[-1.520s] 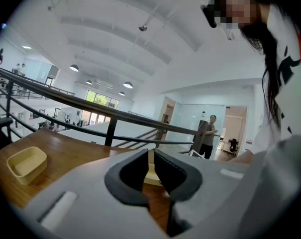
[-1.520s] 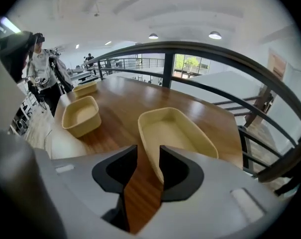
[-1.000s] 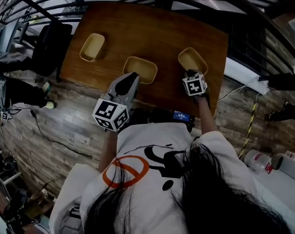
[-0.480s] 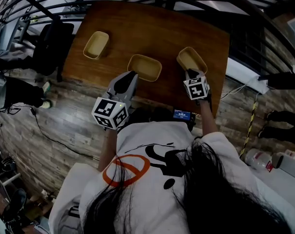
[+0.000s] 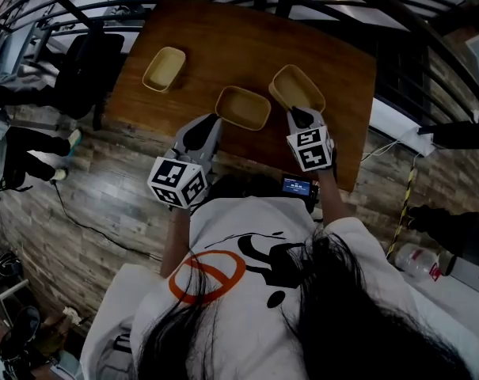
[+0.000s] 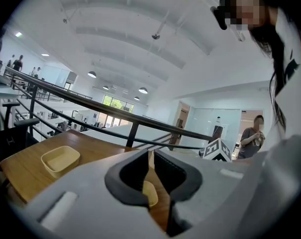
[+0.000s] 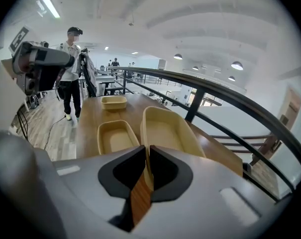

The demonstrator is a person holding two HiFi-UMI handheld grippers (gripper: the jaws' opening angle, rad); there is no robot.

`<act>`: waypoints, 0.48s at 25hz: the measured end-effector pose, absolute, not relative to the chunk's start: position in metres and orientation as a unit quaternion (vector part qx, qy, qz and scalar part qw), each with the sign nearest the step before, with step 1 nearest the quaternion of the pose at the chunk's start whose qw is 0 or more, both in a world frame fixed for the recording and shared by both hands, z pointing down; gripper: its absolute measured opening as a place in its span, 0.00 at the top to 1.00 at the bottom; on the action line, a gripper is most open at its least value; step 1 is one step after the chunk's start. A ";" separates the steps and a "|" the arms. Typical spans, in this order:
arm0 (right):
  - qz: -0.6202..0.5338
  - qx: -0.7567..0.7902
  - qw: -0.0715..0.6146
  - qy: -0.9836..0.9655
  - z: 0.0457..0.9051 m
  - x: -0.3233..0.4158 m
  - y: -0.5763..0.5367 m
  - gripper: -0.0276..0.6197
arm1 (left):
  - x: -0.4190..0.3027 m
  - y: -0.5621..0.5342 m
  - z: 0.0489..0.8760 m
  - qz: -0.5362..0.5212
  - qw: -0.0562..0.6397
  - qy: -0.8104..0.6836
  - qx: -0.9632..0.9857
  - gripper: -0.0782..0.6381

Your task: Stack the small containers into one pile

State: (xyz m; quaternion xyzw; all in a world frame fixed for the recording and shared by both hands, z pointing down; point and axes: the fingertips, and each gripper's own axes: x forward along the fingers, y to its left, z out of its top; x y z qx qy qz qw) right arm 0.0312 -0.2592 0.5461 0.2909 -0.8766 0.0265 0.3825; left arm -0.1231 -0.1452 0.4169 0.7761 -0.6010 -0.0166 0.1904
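Containers, three, tan. Held container (image 7: 165, 131) – near wall clenched in right gripper (image 7: 146, 168), apparently off worktop (image 5: 223, 38); carrying step. Middle container (image 7: 114, 136) just left of it: likely base, needs square lowering. Far container (image 5: 164, 68) beyond. Left gripper (image 6: 151, 178) closed, empty.

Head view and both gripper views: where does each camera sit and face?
Head view: on the person's head, looking steeply down at the brown wooden table; shows hair, white shirt, left gripper, right gripper.
Left gripper view: on the left gripper, looking along its shut, empty jaws across the table.
Right gripper view: on the right gripper, looking along jaws shut on the rim of a shallow beige rectangular container.
Shared: both gripper views show the lone beige container at the table's end.
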 end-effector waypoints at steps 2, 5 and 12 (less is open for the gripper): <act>0.025 0.277 0.378 -0.883 0.541 0.012 -0.250 0.88 | -0.129 -0.143 0.415 -0.019 0.191 -0.604 0.773 0.87; 0.019 0.251 0.372 -0.893 0.541 -0.019 -0.236 0.88 | -0.136 -0.139 0.415 -0.022 0.189 -0.607 0.772 0.87; 0.011 0.203 0.396 -0.896 0.567 -0.067 -0.203 0.88 | -0.155 -0.128 0.418 -0.018 0.191 -0.611 0.768 0.87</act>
